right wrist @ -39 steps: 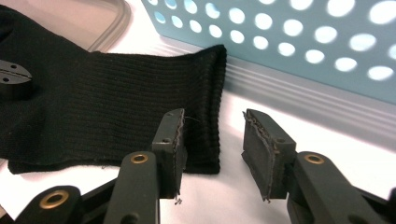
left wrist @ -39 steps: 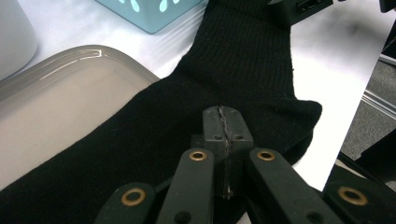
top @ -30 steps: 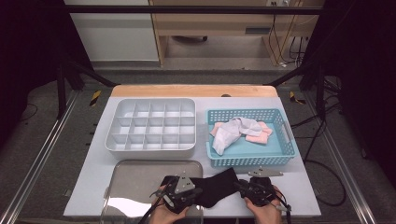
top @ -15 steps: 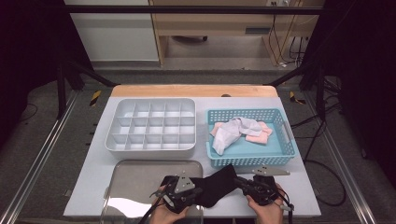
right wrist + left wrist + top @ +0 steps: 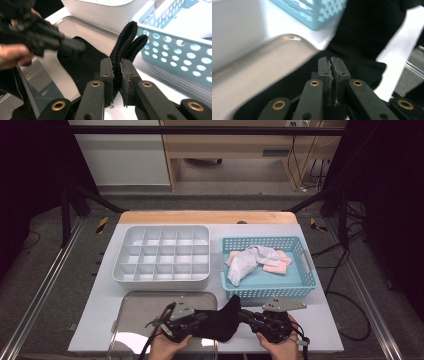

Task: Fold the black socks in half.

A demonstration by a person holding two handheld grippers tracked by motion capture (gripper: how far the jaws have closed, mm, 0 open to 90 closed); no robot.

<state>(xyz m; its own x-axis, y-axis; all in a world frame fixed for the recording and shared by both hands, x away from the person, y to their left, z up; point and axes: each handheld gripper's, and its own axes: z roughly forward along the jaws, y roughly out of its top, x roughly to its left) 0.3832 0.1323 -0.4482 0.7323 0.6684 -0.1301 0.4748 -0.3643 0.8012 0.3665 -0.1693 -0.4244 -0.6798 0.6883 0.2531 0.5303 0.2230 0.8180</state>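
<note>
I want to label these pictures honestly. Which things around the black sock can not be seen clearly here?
- Left gripper view: the metal tray and blue basket are blurred.
- High view: the black sock covers both grippers' tips, so their grip is hidden there.
- High view: the clothes in the basket are too small to name.
- Right gripper view: the basket's contents are cut off by the edge.

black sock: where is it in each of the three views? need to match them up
High view: black sock at bottom centre, stretched between the two hand-held grippers, over the metal tray's right edge.
Left gripper view: dark cloth behind and around the shut jaws.
Right gripper view: ribbed cuff clamped between the jaws, at centre.
Shared landmark: blue basket.
</note>
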